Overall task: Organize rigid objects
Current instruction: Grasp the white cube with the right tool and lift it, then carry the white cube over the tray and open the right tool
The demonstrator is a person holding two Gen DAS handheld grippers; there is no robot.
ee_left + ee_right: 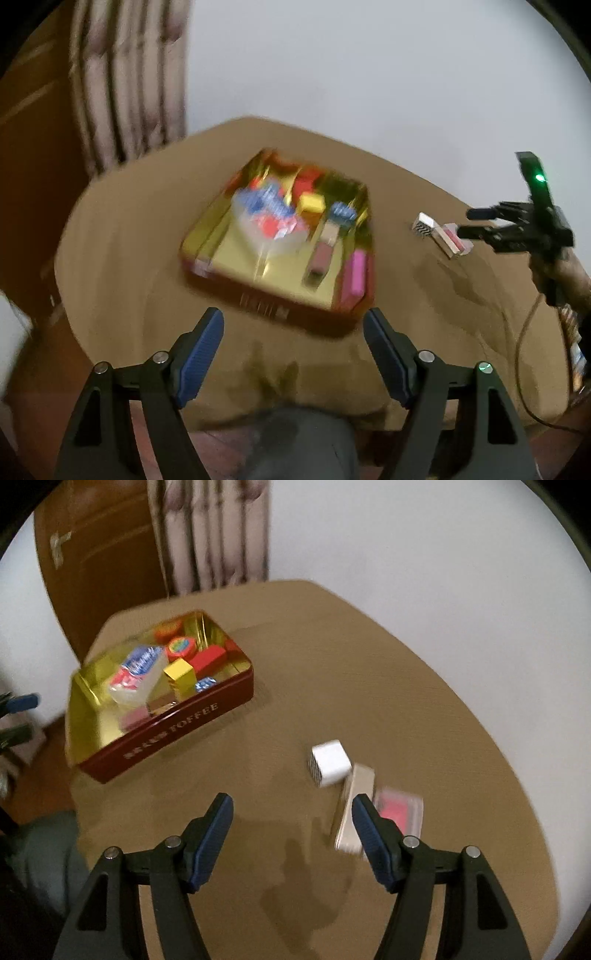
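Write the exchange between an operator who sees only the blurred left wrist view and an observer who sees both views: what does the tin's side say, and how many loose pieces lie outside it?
Operator: My view smears the lettering on the tin. What does it say?
Observer: The red side of the tin ends in the word TOFFEE.
Operator: I make out two loose pieces on the table. Is that all?
Observer: No, three: a white cube, a long beige box right beside it, and a clear case with a pink inside.
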